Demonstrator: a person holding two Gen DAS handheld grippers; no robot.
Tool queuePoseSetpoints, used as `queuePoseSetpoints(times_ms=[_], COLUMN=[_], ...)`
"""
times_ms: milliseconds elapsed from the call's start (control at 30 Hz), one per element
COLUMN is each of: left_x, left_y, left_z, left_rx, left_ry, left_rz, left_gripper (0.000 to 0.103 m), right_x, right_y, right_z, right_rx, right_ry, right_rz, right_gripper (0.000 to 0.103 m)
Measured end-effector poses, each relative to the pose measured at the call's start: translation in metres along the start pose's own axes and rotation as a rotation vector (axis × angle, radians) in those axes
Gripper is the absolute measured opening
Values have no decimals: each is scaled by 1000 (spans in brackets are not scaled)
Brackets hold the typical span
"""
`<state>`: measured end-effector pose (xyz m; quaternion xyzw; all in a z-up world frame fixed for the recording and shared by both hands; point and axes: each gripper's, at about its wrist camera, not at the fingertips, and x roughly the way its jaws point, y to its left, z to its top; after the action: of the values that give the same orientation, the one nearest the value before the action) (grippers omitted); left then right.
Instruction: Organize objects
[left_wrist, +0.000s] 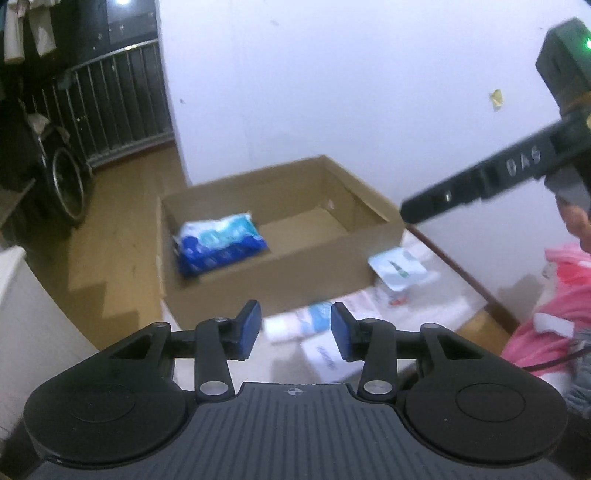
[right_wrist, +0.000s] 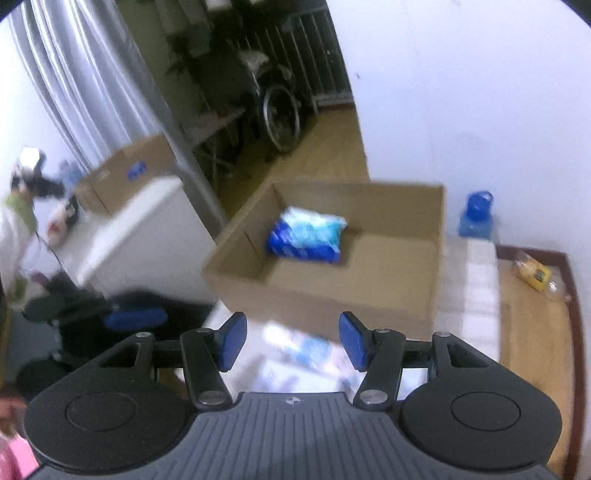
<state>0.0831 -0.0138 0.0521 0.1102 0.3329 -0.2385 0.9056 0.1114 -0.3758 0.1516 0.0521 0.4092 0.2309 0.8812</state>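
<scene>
An open cardboard box (left_wrist: 325, 254) (right_wrist: 314, 299) stands on a white surface by the wall. Inside it, at the left end, lies a blue and white soft pack (left_wrist: 219, 243) (right_wrist: 308, 238). Several more white and blue packets (left_wrist: 306, 325) (right_wrist: 306, 350) lie loose in front of the box, blurred. My left gripper (left_wrist: 294, 321) hovers above them, open, with nothing between its blue pads. My right gripper (right_wrist: 291, 332) is also open and empty, above the same packets. A white packet (left_wrist: 397, 267) lies to the right of the box.
A white cabinet (right_wrist: 147, 221) at the left carries a second cardboard box (right_wrist: 122, 173). A wheelchair (right_wrist: 280, 110) and a metal railing (left_wrist: 122, 99) stand behind. A blue jug (right_wrist: 478, 214) sits by the wall, and a yellow bag (right_wrist: 533, 275) lies on the wooden floor. A pink sleeve (left_wrist: 554, 314) is at the right.
</scene>
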Motion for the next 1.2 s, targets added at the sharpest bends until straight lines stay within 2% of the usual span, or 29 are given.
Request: queuePoseSetpoints(times_ms=[67,200,333,467,600,800,1100,1200], left_x=[6,28,52,69,76,86,92,93], left_y=[-4,-4,-8,-10,-10,-13,-15,-21], left_z=[-5,-14,-28,-41,-50,-53,-55,-54], left_rx=[-19,-56,-62,-137,-220,-275,-282,-245], left_ry=[0,35,62,70,48,37,56,66], left_rz=[-17,-65,-50,-47,-48,-22,21,29], left_gripper=[41,42,44,53,62,64,67,69], right_x=[0,5,14,29,44,54,65,68], right_y=[-5,-18,-25,-33,-35,-47,-44,-43], right_z=[-13,-35,-54,-70,-80,-92,-100,-102], right_rx=[8,70,86,161,201,336,354,369], right_ry=[20,45,56,63,65,35,35,37], right_rz=[-29,-34,-87,-61,-77,-68,-76,-64], right_gripper=[59,59,59,59,59,59,59,64])
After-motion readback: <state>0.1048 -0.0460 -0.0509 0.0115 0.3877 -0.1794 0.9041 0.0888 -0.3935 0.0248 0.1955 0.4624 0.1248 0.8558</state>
